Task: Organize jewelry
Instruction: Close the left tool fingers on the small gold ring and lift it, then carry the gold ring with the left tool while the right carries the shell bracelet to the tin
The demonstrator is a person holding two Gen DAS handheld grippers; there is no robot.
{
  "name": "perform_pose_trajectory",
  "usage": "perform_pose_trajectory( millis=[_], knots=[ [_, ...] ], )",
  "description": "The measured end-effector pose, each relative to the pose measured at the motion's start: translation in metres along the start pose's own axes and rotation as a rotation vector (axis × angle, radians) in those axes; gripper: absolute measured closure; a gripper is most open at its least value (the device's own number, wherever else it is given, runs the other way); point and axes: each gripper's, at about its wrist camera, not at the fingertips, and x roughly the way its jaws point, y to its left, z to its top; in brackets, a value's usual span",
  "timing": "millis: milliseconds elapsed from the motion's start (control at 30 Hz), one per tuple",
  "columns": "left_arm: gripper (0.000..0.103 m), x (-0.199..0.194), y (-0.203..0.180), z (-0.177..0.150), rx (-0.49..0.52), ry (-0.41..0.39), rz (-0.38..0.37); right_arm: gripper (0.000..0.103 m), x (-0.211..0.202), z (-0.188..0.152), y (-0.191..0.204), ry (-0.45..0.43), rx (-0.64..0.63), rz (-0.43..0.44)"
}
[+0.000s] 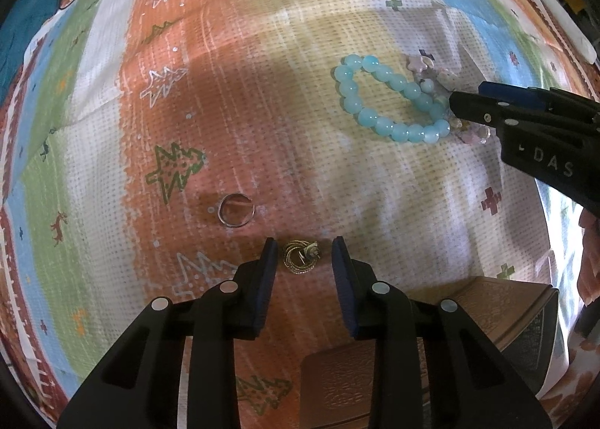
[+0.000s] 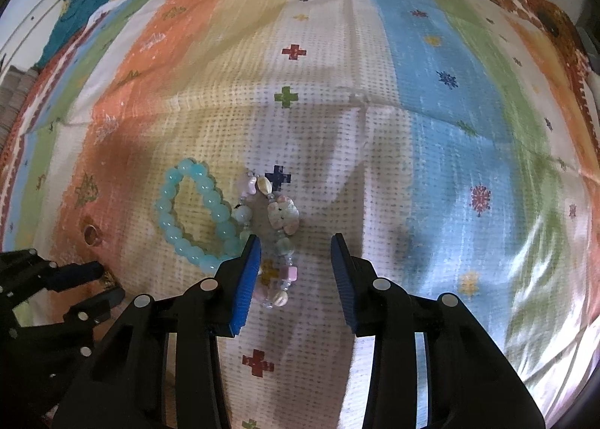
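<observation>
Nothing looks stowed yet: left gripper [image 1: 304, 254] fingers spread around the earring [image 1: 300, 260]; right gripper [image 2: 295, 254] fingers spread over the charm bracelet [image 2: 279, 237]; ring [image 1: 236, 209], blue bracelet [image 1: 390, 99] wait.

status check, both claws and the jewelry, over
Left claw open, straddling gold earring. Right claw open over shell bracelet. Blue bead bracelet touching it; ring loose.
</observation>
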Motion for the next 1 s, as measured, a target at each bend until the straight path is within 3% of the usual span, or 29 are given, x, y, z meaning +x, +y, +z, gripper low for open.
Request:
perform_pose_trajectory(
  millis=[133, 200, 400, 467, 767, 1000],
  knots=[
    [0.085, 0.002, -0.005, 0.0, 0.01, -0.008, 0.014, 0.073, 0.004, -0.002, 0.003, 0.001, -0.032, -0.039],
    [0.085, 0.003, -0.006, 0.001, 0.016, -0.008, 0.019, 0.091, 0.004, -0.002, 0.005, 0.003, -0.041, -0.037],
    [0.087, 0.003, -0.004, 0.003, 0.016, -0.016, 0.026, 0.091, 0.001, -0.003, 0.007, -0.019, -0.064, -0.051],
    [0.094, -0.002, -0.006, 0.005, 0.006, -0.023, 0.035, 0.091, -0.004, -0.003, 0.009, -0.035, -0.073, -0.062],
    [0.094, -0.011, -0.001, 0.001, -0.008, -0.044, 0.039, 0.091, -0.027, -0.012, 0.01, -0.072, -0.086, -0.057],
    [0.094, -0.042, 0.008, -0.007, -0.032, -0.101, 0.015, 0.091, -0.05, -0.012, 0.011, -0.124, -0.081, -0.043]
  ],
)
